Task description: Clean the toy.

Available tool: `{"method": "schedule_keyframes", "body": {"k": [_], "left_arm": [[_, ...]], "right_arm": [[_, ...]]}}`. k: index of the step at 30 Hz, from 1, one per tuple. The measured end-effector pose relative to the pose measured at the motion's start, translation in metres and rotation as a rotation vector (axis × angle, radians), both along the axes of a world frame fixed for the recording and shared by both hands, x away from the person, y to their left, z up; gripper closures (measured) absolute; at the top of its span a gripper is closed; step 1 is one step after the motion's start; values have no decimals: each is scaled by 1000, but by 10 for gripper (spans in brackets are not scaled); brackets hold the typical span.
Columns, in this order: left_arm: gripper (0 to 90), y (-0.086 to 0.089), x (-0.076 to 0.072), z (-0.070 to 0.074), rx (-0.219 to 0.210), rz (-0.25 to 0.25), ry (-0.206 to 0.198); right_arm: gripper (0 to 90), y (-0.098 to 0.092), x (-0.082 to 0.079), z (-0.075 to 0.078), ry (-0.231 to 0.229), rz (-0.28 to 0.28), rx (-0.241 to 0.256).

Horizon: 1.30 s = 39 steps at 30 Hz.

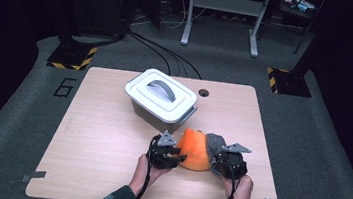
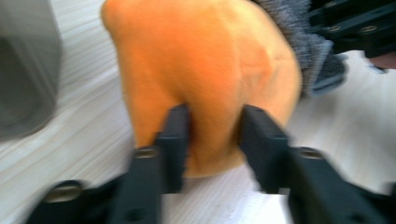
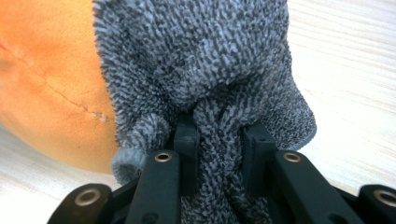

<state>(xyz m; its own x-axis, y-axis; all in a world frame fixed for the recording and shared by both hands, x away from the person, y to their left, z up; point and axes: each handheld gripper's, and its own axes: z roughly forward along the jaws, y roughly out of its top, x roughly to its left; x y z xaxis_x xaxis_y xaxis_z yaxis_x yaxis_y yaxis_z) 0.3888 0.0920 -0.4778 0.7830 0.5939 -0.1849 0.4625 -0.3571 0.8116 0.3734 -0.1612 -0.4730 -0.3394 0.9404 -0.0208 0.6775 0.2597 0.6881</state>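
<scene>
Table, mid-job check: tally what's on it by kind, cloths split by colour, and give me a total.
Orange cloth: 1, pinched by the left gripper
Grey cloth: 1, pinched by the right gripper
Lidded bin: 1, lid on
Total: 3

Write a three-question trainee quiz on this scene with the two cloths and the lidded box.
1. True or false: the left gripper pinches the orange cloth.
2. Which cloth is the right gripper shut on?
A. orange
B. grey cloth
C. none
3. Fill in: the lid on the grey storage box is ____.

Key: 1 true; 2 B; 3 white.
</scene>
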Motion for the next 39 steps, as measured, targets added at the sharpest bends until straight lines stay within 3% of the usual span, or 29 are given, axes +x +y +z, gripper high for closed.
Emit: {"method": "schedule_keyframes", "body": {"k": [1, 3, 8, 11, 13, 14, 15, 16, 19, 21, 25, 27, 28, 31, 34, 36, 39], "left_arm": [[463, 1, -1, 0, -9, -25, 1], [442, 1, -3, -1, 49, -41, -34], [760, 2, 1, -5, 52, 1, -31], [813, 1, 1, -3, 51, 24, -31], [821, -1, 1, -1, 46, 34, -31], [824, -1, 1, -1, 46, 34, -31], [824, -3, 1, 1, 60, 31, -41], [825, -4, 0, 1, 70, 35, -45], [829, -2, 2, 0, 69, 46, -37], [834, -1, 3, -3, 59, 41, -28], [837, -4, 2, -4, 54, 31, -36], [829, -3, 3, -4, 18, 17, -24], [802, -2, 3, -5, -7, -3, -17], [575, -2, 1, -5, -9, 15, -13], [377, -1, -3, -8, -13, 46, -21], [328, 1, -2, -12, -27, 97, -5], [280, 5, 3, -18, -78, 138, 58]], "right_arm": [[715, -1, 1, 0, -2, 1, 0], [715, -2, 2, -1, -3, -5, 4], [712, -2, 0, 4, -18, 1, 2], [709, 0, -5, 19, -74, 4, 10], [709, 9, -12, 33, -113, 45, 8], [709, 9, -12, 33, -113, 45, 8], [708, 28, -20, 48, -146, 105, -7], [707, 38, -22, 51, -146, 124, -16], [708, 57, -18, 44, -140, 152, -135], [711, 59, -14, 31, -131, 125, -172], [712, 36, -8, 20, -96, 85, -120], [712, 27, -7, 15, -66, 56, -100], [713, 20, -6, 10, -57, 47, -82], [712, 10, -6, 3, -51, 38, -49], [712, 9, -5, 3, -48, 38, -50], [712, 8, -5, 3, -46, 29, -46], [713, 5, -6, 1, -48, 31, -39]]}}
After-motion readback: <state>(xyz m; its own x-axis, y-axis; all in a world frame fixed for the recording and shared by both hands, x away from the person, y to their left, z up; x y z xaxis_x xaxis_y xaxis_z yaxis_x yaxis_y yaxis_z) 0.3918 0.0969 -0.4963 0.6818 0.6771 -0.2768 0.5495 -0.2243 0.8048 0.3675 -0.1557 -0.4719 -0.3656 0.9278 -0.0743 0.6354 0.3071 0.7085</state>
